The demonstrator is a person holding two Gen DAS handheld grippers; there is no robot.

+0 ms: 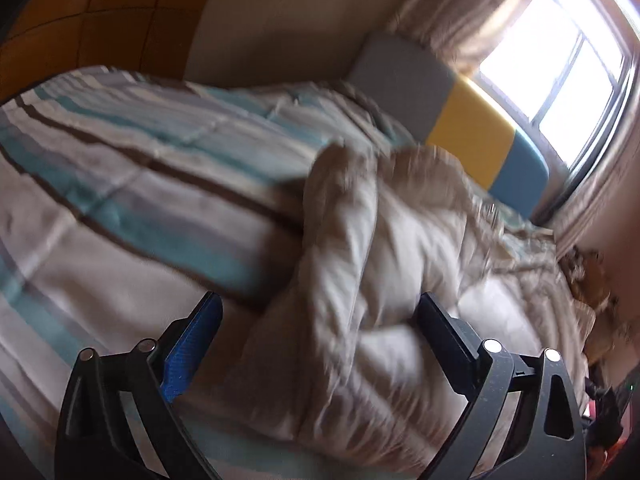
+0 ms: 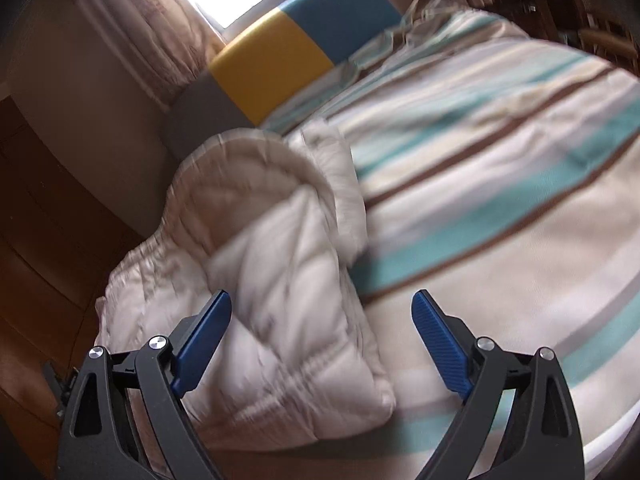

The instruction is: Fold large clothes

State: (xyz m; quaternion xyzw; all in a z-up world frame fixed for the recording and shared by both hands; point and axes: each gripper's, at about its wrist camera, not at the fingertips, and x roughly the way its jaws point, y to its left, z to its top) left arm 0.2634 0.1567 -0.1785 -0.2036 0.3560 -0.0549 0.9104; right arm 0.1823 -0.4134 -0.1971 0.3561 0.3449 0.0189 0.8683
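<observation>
A large cream quilted puffer coat (image 1: 384, 264) lies bunched and partly folded on a striped bed (image 1: 132, 184). My left gripper (image 1: 320, 312) is open and empty, its fingers wide apart just above the coat's near part. In the right wrist view the same coat (image 2: 264, 264) lies folded at the bed's left edge, part hanging over the side. My right gripper (image 2: 322, 312) is open and empty, hovering over the coat's right edge and the striped cover (image 2: 500, 208). Both views are blurred by motion.
A grey, yellow and blue headboard (image 1: 472, 128) stands at the far end, also in the right wrist view (image 2: 276, 64). A bright window (image 1: 560, 64) with beige curtains is behind it. A wooden floor (image 2: 36, 248) lies left of the bed.
</observation>
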